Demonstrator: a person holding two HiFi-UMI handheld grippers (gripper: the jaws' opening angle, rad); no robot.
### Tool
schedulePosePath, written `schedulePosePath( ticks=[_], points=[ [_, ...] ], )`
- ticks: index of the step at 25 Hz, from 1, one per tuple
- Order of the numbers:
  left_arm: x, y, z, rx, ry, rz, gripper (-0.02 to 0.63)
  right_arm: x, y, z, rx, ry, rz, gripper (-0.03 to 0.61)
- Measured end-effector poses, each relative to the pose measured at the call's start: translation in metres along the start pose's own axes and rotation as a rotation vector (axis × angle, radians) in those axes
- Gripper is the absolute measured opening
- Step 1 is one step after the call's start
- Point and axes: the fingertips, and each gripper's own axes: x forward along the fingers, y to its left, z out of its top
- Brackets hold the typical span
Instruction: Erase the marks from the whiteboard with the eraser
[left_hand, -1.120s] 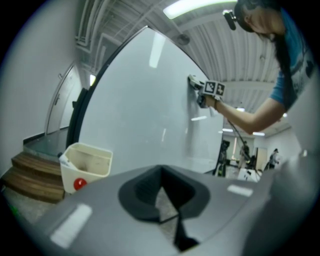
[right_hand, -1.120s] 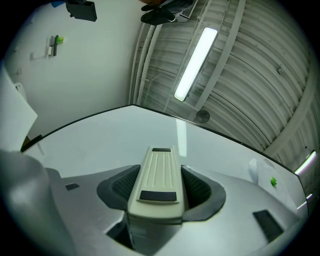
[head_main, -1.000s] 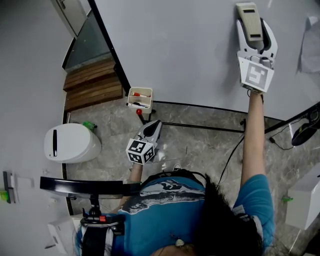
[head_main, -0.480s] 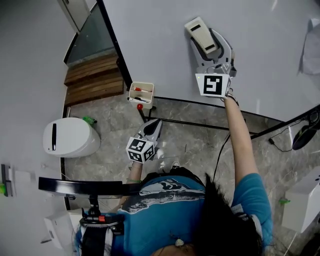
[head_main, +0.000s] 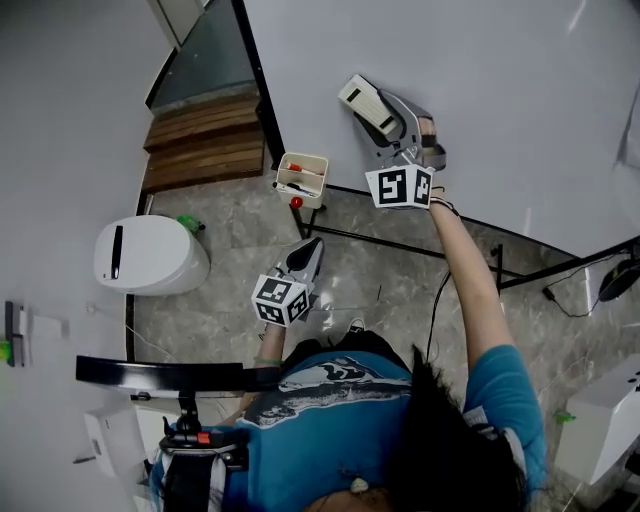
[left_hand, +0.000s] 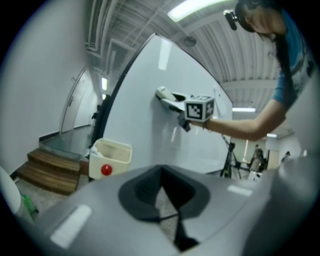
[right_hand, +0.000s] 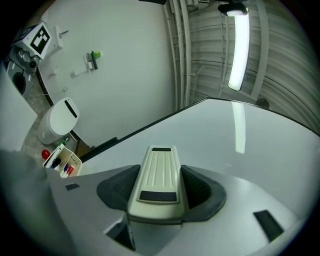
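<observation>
Here, closest to you, your left gripper (head_main: 308, 250) hangs low in front of your chest, over the grey stone floor (head_main: 400, 290). Its jaws are together, with nothing between them. To its left on the floor sits a round white bin (head_main: 150, 268). Just beyond the left gripper, a cream pen tray (head_main: 303, 178) hangs at the lower left corner of the whiteboard (head_main: 480, 90), holding a few markers, with a red ball (head_main: 296, 202) just below it. Further out, your right arm reaches up and forward. Your right gripper (head_main: 385, 118) is clamped on the eraser (head_main: 365, 103), a beige block held by its long sides and pointing up and left. The eraser lies flat against the whiteboard's lower left area, to the right of the tray and near the board's dark left frame. Wooden steps (head_main: 205, 140) lie far left, beyond the frame.
</observation>
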Motion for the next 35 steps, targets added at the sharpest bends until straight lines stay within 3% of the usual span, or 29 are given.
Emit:
schedulePosePath(
  ticks=[9,14,35],
  points=[
    [-0.015,0.001,-0.001,0.006,0.000,0.003,0.005,-0.025,0.001,0.025,0.182,0.001,-0.011,0.262],
    [-0.026,-0.007,0.000,0.011,-0.004,-0.031,0.005,-0.060,0.025,0.046,0.259,0.037,0.015,0.262],
    [-0.116,-0.041,-0.034,0.003,0.025,-0.183,0.005,-0.266,0.181,0.080,0.729,0.423,-0.045,0.264]
  ],
)
